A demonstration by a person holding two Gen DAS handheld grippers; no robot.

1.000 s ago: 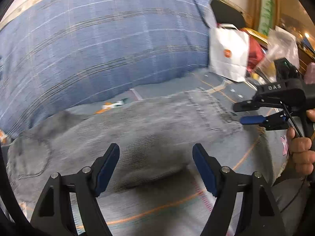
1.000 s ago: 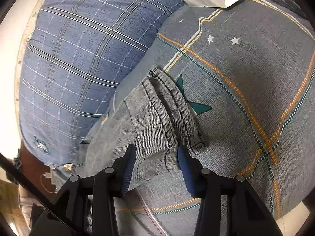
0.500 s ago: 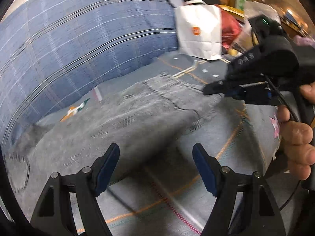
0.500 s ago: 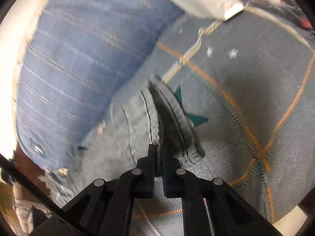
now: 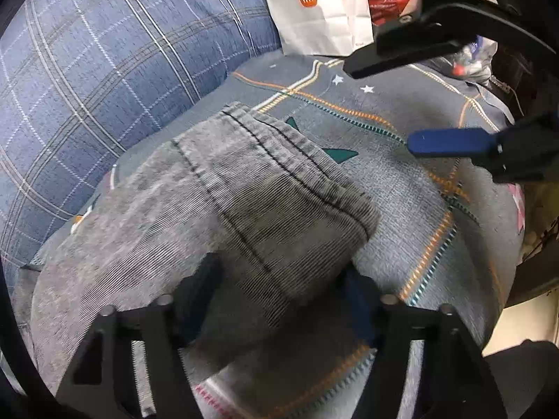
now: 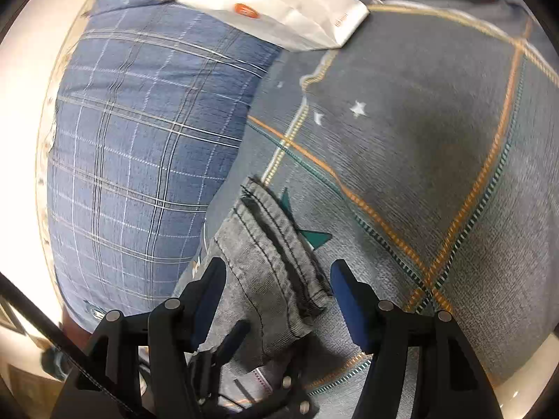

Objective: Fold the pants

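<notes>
Grey pants (image 5: 244, 209) lie on the patterned bedspread (image 5: 419, 209), hem end beside the blue plaid pillow (image 5: 104, 87). Left gripper (image 5: 279, 279), jaws just closing, straddles the hem without visibly clamping. Right gripper (image 6: 276, 286) has just released; its jaws stand apart, likely to regrip.

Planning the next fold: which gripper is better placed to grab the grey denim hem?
Left. The left gripper straddles the grey denim pants, jaws just closing; the right gripper has just opened, off the fabric.
</notes>
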